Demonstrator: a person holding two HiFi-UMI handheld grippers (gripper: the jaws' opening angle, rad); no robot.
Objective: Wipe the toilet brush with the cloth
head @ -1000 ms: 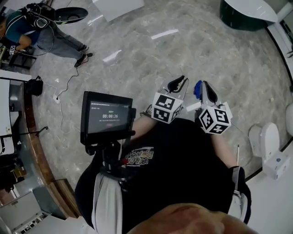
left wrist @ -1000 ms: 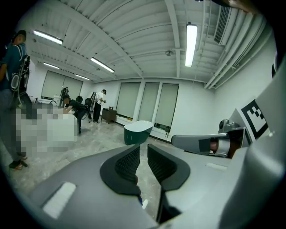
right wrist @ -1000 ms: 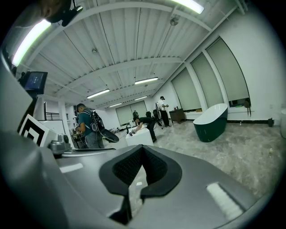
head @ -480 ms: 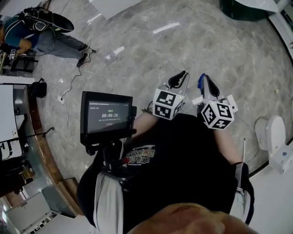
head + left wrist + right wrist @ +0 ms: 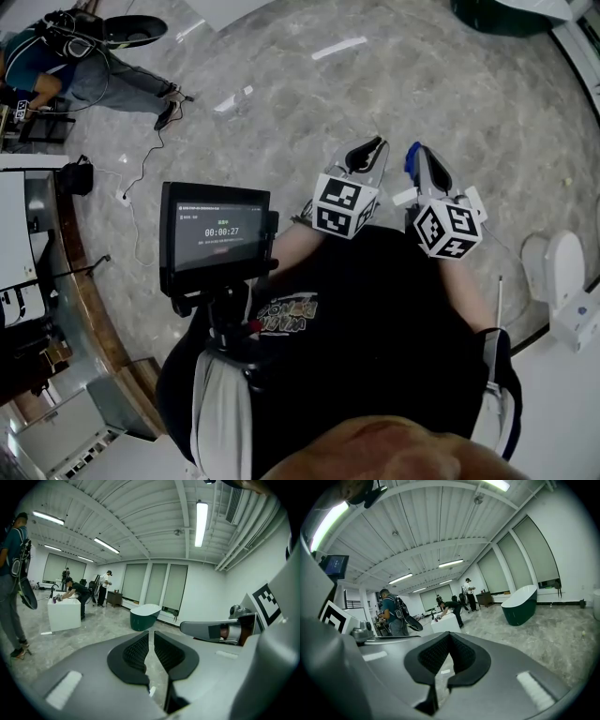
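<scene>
Obs.: the left tongs and right tongs are held side by side at chest height. Both tip slightly downward over the grey veined marble floor, well apart from the white ceramic toilet.

Left tongs: the pads stand a narrow slit apart, with only floor showing through the gap. Nothing is held.

Right tongs: the pad tips meet and are fully closed on nothing.

Materials: both tongs have smooth matt grey moulded shells. The black rubber pads are scooped and cross-ribbed, a texture suited to pinching soft fabric or a thin handle. Each tongs carries a cube with black-and-white square markers.

Task items: no cloth shows in any view. No toilet brush can be identified with certainty. A thin pale rod stands just beside the toilet, on the side nearer the person. It may be the brush handle, but it is too small to tell.

Judgement: this reads as a neutral carrying posture. The tongs are close to the body and far from the toilet, and neither is set to grip anything. With both empty, the scene fits either a moment ahead of picking up cloth and brush or one after both are set down.

Also noted: a dark green oval bathtub stands across the room from the toilet, and a black chest-mounted screen sits on the far side of the person from the toilet.
</scene>
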